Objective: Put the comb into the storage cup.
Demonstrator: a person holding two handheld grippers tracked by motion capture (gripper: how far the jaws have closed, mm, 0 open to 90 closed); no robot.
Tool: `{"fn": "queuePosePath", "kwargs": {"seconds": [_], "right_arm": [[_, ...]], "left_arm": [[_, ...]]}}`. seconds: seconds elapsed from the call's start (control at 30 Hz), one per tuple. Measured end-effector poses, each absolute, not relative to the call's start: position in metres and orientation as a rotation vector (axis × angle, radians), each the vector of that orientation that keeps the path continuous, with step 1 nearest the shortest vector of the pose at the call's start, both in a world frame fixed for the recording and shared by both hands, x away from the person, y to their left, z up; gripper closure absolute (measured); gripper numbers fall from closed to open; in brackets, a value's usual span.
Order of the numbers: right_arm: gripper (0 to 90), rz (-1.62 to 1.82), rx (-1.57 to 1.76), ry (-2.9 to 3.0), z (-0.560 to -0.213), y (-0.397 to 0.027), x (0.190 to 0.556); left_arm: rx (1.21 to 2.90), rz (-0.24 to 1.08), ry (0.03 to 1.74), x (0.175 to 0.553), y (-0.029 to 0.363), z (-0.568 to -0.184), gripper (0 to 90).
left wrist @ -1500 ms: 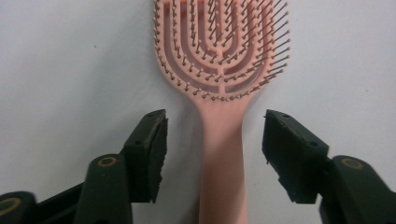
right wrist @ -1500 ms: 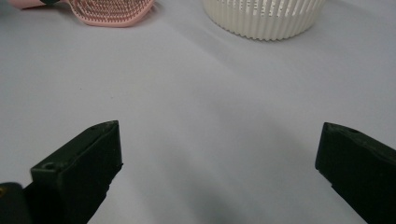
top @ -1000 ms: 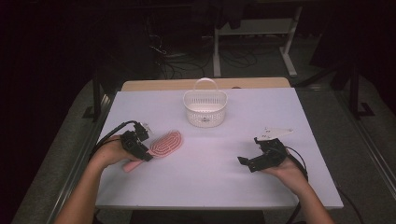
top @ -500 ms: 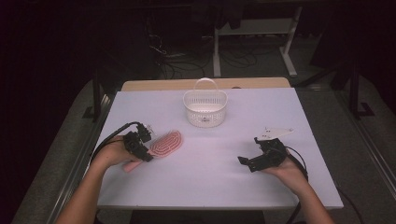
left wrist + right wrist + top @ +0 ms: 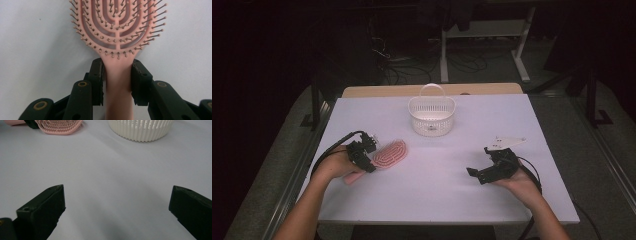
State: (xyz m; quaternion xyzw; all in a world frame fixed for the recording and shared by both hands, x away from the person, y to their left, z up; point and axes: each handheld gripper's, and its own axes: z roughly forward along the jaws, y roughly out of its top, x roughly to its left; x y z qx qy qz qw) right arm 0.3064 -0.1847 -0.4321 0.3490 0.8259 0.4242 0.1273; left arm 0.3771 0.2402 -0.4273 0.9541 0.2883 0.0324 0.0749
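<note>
Left gripper view: the left gripper (image 5: pixel 117 82) clasps an unlabelled pink hairbrush (image 5: pixel 115 27).

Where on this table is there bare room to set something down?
Bare table between the hairbrush and the right gripper, and the whole near edge. The back corners beside the basket are free too. Crowded only around the left gripper.

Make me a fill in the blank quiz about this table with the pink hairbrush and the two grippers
1. The left gripper has its jaws on either side of the hairbrush's ____.
2. The white basket has its handle standing ____.
3. The right gripper's jaws are ____, nothing between them.

Missing words: handle; upright; open
</note>
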Motion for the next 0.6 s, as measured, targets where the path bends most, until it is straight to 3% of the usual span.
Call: {"fn": "queuePosePath", "kwargs": {"seconds": [0.6], "right_arm": [[0.1,1.234,1.017,2.402,-0.4321,-0.1850,0.3061]], "left_arm": [[2.873,0.118,0.901,0.3770,0.2370,-0.4270,70.7]]}}
